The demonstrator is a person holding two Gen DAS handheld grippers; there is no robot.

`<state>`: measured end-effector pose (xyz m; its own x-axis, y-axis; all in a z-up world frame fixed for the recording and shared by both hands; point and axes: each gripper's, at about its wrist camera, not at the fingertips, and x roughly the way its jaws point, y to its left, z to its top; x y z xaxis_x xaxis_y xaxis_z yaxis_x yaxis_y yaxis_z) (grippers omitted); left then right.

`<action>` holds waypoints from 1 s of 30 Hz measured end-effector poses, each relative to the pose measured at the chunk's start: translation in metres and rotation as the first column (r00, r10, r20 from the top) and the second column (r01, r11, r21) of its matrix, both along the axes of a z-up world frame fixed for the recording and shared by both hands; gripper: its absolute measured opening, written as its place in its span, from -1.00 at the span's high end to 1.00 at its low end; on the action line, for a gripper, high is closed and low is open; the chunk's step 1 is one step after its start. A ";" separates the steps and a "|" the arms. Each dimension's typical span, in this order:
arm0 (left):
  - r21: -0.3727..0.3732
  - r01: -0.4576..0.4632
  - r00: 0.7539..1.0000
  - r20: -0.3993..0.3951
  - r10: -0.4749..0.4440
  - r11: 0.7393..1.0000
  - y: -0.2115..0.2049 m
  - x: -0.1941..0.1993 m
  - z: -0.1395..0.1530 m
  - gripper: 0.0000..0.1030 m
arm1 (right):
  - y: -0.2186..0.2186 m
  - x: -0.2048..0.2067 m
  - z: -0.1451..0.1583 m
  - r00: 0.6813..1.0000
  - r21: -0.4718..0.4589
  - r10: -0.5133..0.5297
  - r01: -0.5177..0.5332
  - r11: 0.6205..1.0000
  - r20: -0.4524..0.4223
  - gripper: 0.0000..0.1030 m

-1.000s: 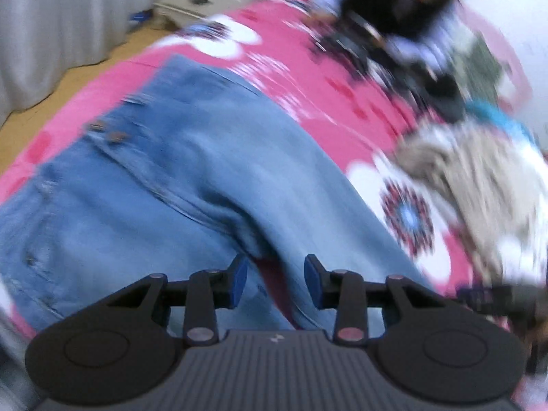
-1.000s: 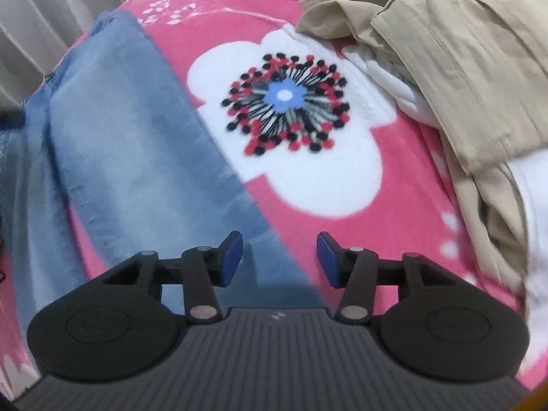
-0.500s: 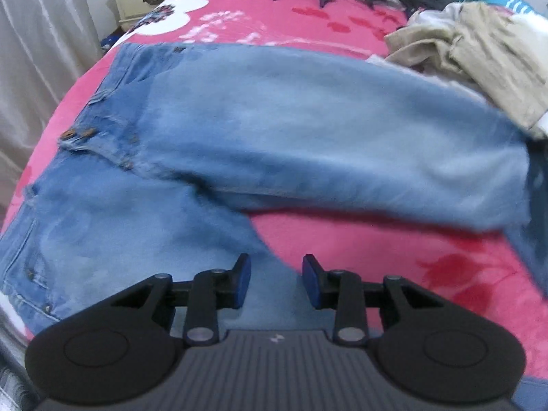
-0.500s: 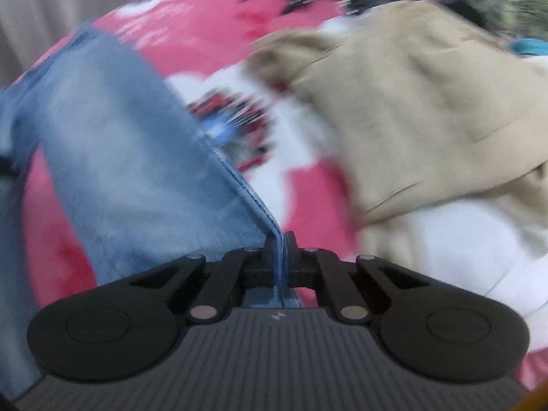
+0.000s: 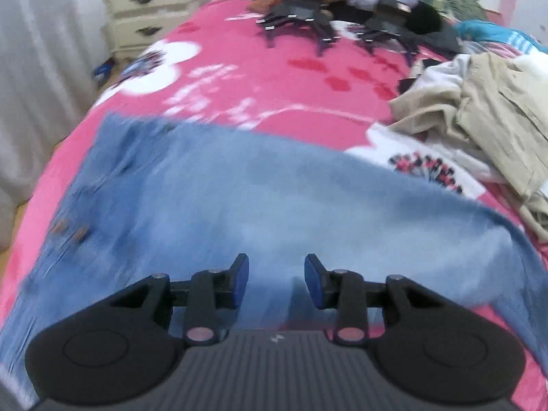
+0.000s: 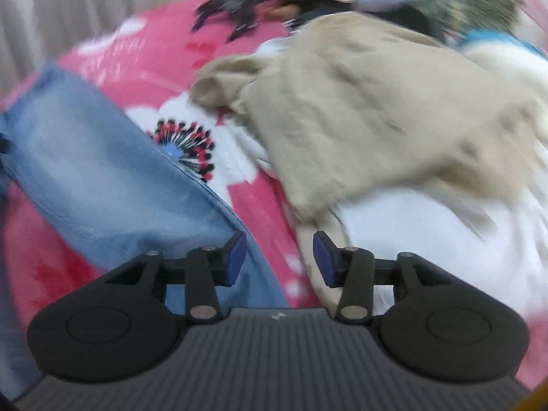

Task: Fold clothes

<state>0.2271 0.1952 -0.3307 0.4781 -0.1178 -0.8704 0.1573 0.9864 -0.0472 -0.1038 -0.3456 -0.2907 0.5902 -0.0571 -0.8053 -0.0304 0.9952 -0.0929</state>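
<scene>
A pair of light blue jeans (image 5: 219, 198) lies spread across the pink flowered bedspread (image 5: 274, 89), one leg folded over the other. My left gripper (image 5: 276, 279) is open and empty above the middle of the jeans. In the right wrist view the jeans leg (image 6: 102, 178) runs from the left down to my right gripper (image 6: 280, 259), which is open and empty, its left pad at the hem edge.
A heap of beige and white clothes (image 6: 376, 120) lies right of the jeans, also in the left wrist view (image 5: 486, 123). A person with two more grippers (image 5: 301, 20) sits at the far end of the bed. A cream nightstand (image 5: 150, 10) stands at the back left.
My right gripper was shut on the jeans hem half a second ago and has opened, letting it go. The upper leg now lies over the lower one. My left gripper stayed open.
</scene>
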 end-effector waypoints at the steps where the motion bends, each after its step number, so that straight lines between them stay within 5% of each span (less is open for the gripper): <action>1: 0.024 0.016 1.000 -0.013 -0.016 1.000 -0.006 0.010 -0.009 0.25 | -0.007 -0.015 0.006 0.999 0.019 -0.036 0.036 0.999 0.001 0.17; 5: 0.130 0.034 0.996 -0.086 -0.022 0.991 -0.014 0.028 -0.044 0.26 | -0.040 -0.079 0.001 0.978 0.050 -0.178 0.184 0.982 -0.109 0.17; 10: 0.154 0.043 0.999 -0.039 -0.038 0.987 -0.020 0.006 -0.017 0.26 | -0.082 -0.139 -0.022 0.939 -0.027 -0.250 0.251 0.968 -0.235 0.15; 14: 0.098 0.075 0.997 -0.027 -0.072 0.992 -0.038 -0.029 0.006 0.26 | -0.116 -0.155 -0.036 0.913 0.079 -0.282 0.317 0.945 -0.294 0.03; 16: 0.042 0.112 0.993 -0.031 -0.110 0.993 -0.056 -0.051 0.012 0.26 | -0.135 -0.162 -0.042 0.878 0.194 -0.349 0.424 0.885 -0.328 0.03; 18: -0.023 0.162 0.986 -0.047 -0.163 0.987 -0.082 -0.076 0.014 0.26 | -0.148 -0.174 -0.047 0.817 0.275 -0.453 0.556 0.785 -0.357 0.03; 22: -0.107 0.263 0.960 -0.066 -0.271 0.959 -0.143 -0.119 0.007 0.26 | -0.168 -0.222 -0.067 0.621 0.484 -0.651 0.772 0.412 -0.436 0.03; 24: -0.140 0.288 0.950 -0.084 -0.301 0.947 -0.168 -0.135 0.003 0.26 | -0.171 -0.234 -0.082 0.551 0.544 -0.690 0.796 0.266 -0.469 0.06; 25: -0.155 0.298 0.945 -0.089 -0.314 0.942 -0.178 -0.142 0.002 0.26 | -0.171 -0.235 -0.088 0.537 0.560 -0.695 0.796 0.230 -0.479 0.08; 26: -0.163 0.304 0.942 -0.093 -0.322 0.938 -0.185 -0.147 0.001 0.26 | -0.168 -0.232 -0.092 0.545 0.566 -0.689 0.791 0.233 -0.478 0.16; 28: -0.175 0.314 0.937 -0.098 -0.334 0.933 -0.195 -0.156 -0.001 0.26 | -0.161 -0.221 -0.097 0.572 0.574 -0.673 0.777 0.261 -0.469 0.35; 30: -0.162 0.306 0.938 -0.120 -0.326 0.938 -0.202 -0.161 -0.006 0.26 | -0.151 -0.213 -0.095 0.612 0.555 -0.651 0.762 0.333 -0.450 0.79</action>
<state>0.0663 -0.0066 -0.3370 0.2684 -0.3668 -0.8908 0.4414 0.8687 -0.2247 -0.3163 -0.4961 -0.3858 0.4877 0.1465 -0.8606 0.7597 0.4145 0.5011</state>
